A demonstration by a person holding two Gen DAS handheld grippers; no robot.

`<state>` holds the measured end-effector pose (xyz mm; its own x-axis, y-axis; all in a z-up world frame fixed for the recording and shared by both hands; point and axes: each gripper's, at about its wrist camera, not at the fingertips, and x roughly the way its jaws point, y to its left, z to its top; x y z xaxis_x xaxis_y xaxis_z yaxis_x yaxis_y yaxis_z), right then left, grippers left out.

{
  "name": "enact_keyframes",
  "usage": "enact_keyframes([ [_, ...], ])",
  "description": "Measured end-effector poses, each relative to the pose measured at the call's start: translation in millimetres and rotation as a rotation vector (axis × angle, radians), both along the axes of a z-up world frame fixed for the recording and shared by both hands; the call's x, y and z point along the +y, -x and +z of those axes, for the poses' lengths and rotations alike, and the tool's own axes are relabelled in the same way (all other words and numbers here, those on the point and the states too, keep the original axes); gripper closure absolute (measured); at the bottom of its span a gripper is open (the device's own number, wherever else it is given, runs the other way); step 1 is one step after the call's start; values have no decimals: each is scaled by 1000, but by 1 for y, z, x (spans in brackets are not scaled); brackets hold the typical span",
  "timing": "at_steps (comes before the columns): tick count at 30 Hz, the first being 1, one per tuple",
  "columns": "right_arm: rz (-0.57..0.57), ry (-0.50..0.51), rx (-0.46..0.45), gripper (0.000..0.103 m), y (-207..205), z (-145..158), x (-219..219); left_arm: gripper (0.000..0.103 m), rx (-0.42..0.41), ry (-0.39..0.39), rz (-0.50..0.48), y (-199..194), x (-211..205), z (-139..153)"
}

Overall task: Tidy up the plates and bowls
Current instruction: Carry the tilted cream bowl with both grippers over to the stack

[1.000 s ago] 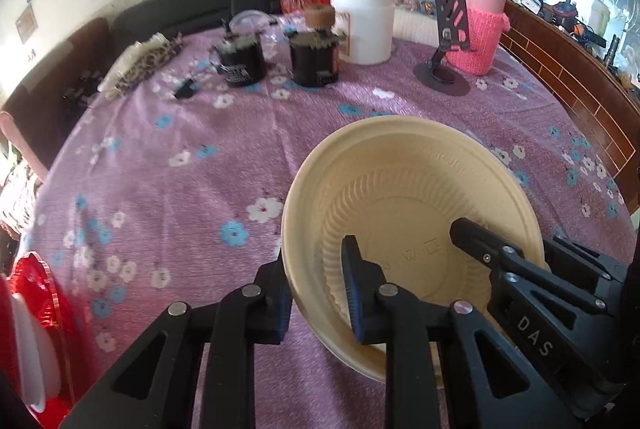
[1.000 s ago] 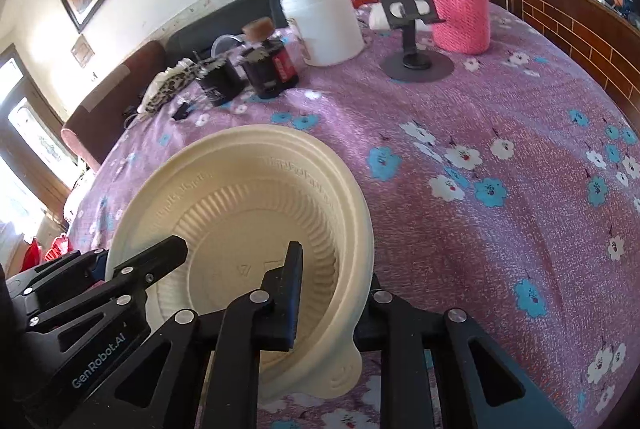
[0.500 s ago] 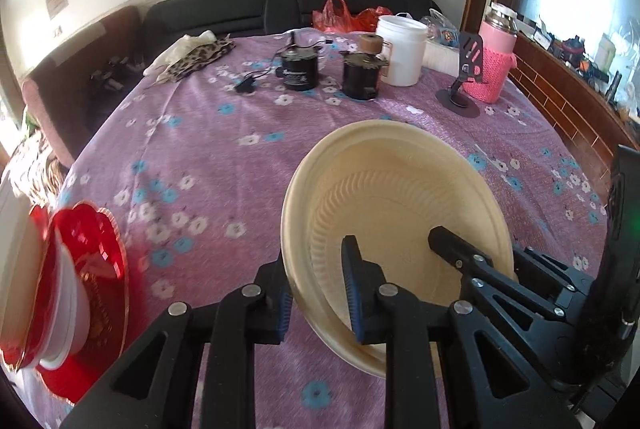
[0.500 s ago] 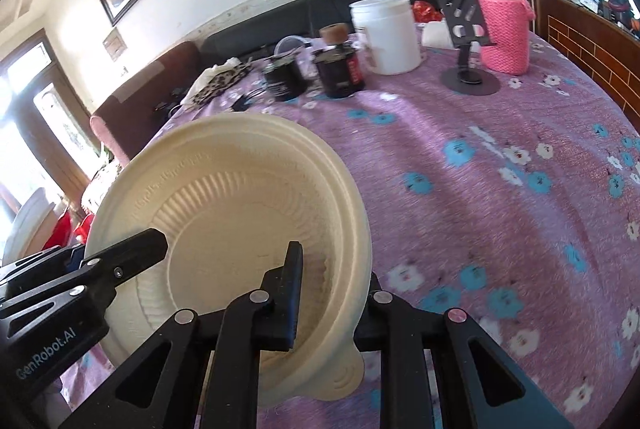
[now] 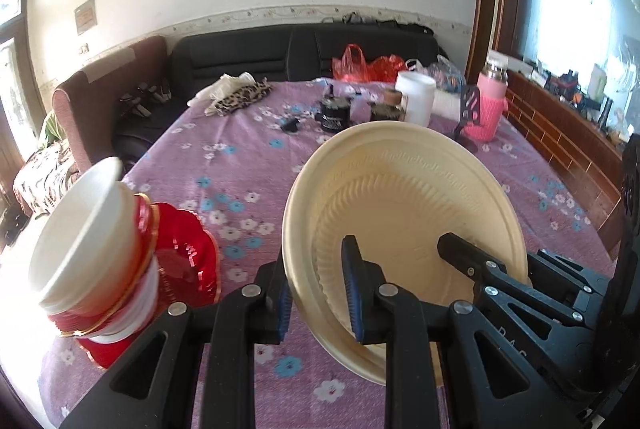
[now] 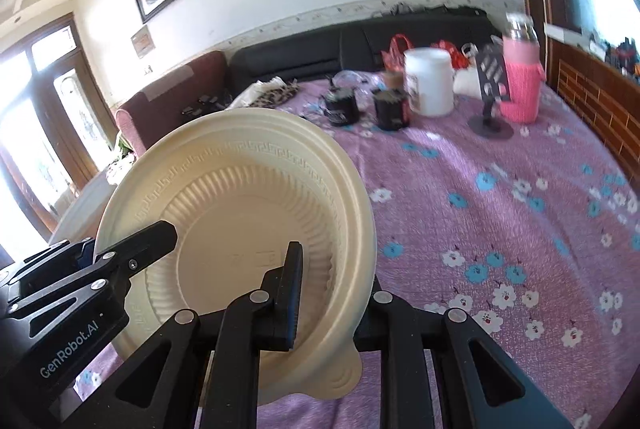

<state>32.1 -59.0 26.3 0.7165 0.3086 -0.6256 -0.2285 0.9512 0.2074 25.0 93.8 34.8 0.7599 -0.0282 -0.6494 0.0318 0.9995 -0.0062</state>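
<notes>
A cream plastic plate (image 5: 408, 197), which looks like two nested ones, hangs tilted above the purple flowered tablecloth (image 5: 240, 165). My left gripper (image 5: 316, 269) is shut on its left rim. My right gripper (image 6: 336, 281) is shut on the opposite rim of the plate (image 6: 240, 197). Each view also shows the other gripper's fingers (image 5: 460, 249) reaching over the plate. At the left stands a stack of white and red bowls (image 5: 92, 241), tilted in the fisheye view, with a red scalloped plate (image 5: 188, 253) beside it.
At the table's far side stand a white tub (image 5: 415, 97), two dark jars (image 5: 335, 115), a pink-sleeved bottle (image 5: 490, 109) and a black phone stand (image 6: 490, 101). A leopard-print cloth (image 5: 240, 95) lies at the far left. A dark sofa (image 5: 248, 61) runs behind.
Both grippers have risen and drawn back with the plate held between them. The table now looks farther off, and the bowl stack has come into the left wrist view.
</notes>
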Motion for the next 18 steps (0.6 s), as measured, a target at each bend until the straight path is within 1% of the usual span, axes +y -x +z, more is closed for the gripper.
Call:
enact_keyframes([
  [5, 29, 23, -20, 83, 13, 12, 21, 81, -15, 30, 14, 17, 21, 8],
  [13, 76, 23, -29, 83, 30, 14, 49, 81, -30, 60, 56, 38, 48, 10],
  [18, 99, 46, -54, 83, 45, 16, 61, 81, -42, 86, 85, 55, 60, 7],
])
